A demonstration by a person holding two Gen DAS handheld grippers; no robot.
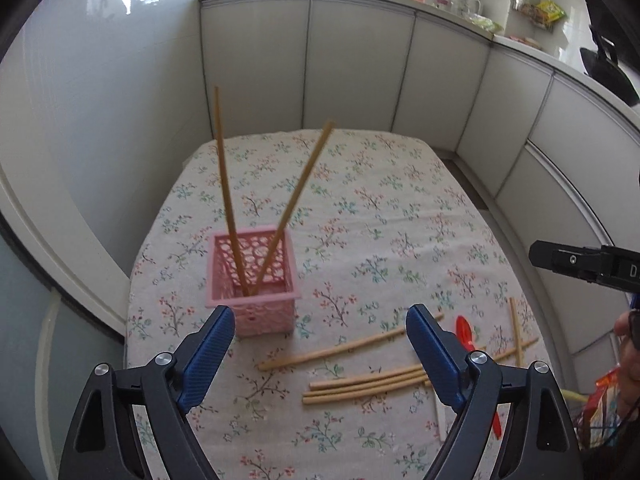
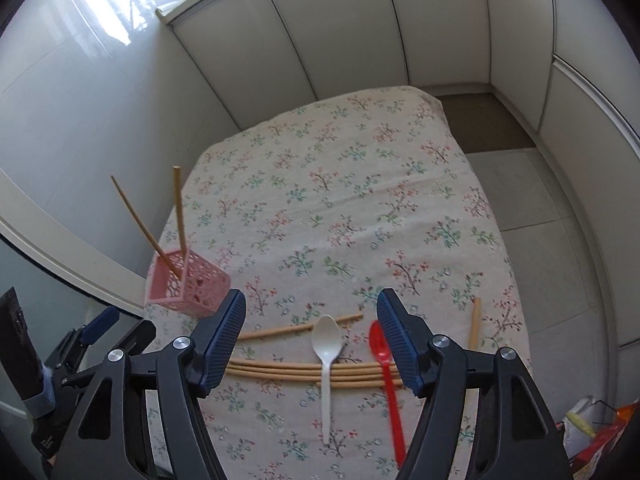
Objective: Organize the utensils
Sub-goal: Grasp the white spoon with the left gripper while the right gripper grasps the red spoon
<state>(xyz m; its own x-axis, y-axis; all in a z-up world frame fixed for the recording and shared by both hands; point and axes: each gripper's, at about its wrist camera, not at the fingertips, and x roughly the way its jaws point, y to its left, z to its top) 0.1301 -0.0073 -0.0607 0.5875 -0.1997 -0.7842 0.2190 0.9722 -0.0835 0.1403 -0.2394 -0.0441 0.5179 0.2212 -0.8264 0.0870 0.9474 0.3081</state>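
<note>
Left gripper [image 1: 320, 332]: jaws spread wide, nothing between them, low in the left wrist view above the table.
Right gripper [image 2: 311, 320]: jaws released and empty, hanging over the spoons at the bottom of the right wrist view.
Pink basket [image 1: 252, 280]: upright on the floral tablecloth [image 1: 360, 208], left of centre, just beyond the left gripper's left pad.
Chopsticks in basket [image 1: 224, 184]: two, leaning apart in a V.
Loose chopsticks [image 2: 280, 372]: several lying side by side near the table's lower edge, one more [image 2: 296, 327] slanted just above them.
White spoon [image 2: 327, 360]: lies across the loose chopsticks, bowl upward in the frame.
Red spoon [image 2: 386, 376]: just right of the white one, partly behind the right pad.
</note>
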